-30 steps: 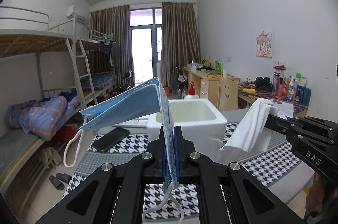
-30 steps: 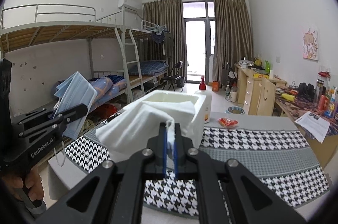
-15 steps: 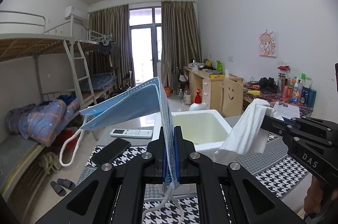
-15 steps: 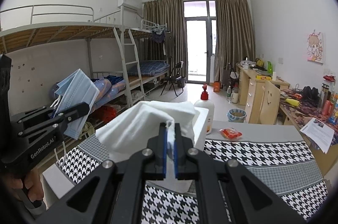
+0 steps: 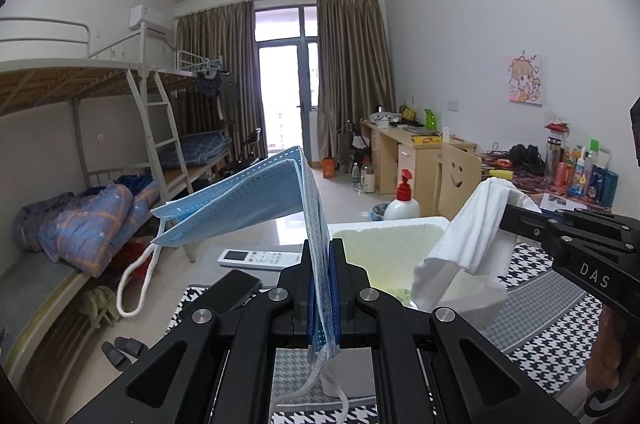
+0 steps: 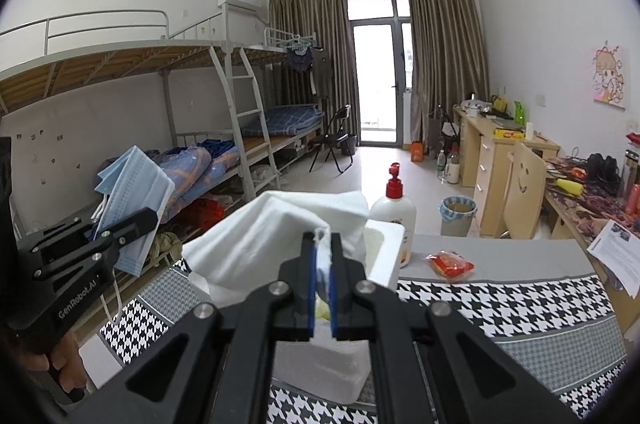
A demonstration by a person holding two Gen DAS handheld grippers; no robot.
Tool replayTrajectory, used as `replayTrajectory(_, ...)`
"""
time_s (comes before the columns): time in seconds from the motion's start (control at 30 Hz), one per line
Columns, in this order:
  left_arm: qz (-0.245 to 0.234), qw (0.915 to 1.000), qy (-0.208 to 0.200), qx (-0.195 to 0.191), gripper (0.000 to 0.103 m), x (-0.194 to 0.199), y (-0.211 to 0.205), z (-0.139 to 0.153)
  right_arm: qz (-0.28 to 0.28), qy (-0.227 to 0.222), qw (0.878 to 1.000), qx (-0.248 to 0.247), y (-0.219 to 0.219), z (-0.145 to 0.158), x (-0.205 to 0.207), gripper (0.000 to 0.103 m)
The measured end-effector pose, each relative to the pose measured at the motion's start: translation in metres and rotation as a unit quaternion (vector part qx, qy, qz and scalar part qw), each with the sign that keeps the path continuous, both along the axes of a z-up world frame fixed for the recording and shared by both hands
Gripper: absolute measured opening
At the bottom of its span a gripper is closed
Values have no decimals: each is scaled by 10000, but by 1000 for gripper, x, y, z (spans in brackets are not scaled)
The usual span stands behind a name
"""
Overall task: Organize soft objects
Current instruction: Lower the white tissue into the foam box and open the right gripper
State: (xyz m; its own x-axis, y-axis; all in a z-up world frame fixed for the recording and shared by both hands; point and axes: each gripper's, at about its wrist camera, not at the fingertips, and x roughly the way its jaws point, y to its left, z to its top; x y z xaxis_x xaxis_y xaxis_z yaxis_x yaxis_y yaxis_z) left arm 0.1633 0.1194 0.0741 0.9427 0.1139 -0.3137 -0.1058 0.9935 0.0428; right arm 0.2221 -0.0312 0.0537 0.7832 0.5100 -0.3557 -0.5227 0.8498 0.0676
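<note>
My left gripper (image 5: 323, 256) is shut on a folded blue face mask (image 5: 248, 192); its white ear loops dangle at the left and below. In the right wrist view the same mask (image 6: 136, 200) sticks up from the left gripper (image 6: 150, 218) at the left. My right gripper (image 6: 321, 244) is shut on a white cloth (image 6: 272, 228), which hangs over the white foam box (image 6: 384, 248). From the left wrist view the cloth (image 5: 468, 232) droops off the right gripper (image 5: 506, 212) above the open box (image 5: 388, 224), whose inside is pale yellow with something greenish at the bottom.
The box stands on a table with a black-and-white houndstooth cloth (image 6: 500, 304). On it lie a white pump bottle (image 6: 394, 212), a red packet (image 6: 450, 262), a white remote (image 5: 258, 258) and a dark phone (image 5: 232, 294). Bunk beds stand left, desks right.
Both grippers have moved forward over the table toward the foam box, which now looks nearer and lower. Mask and cloth stay gripped as before.
</note>
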Motion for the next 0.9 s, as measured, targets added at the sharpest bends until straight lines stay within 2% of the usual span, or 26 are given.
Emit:
replayTrajectory(0.13, 38, 10000, -36, -29, 6, 5, 6, 0, 34, -46, 10000, 33, 6, 2, 7, 7)
replayTrajectory(0.37, 51, 9999, 52, -141, 6, 12, 13, -7, 33, 161, 9998, -60, 23, -5, 28, 7)
replayTrajectory(0.9, 10, 9997, 141, -194, 6, 20, 20, -10, 162, 267, 9990, -317, 42, -14, 42, 9)
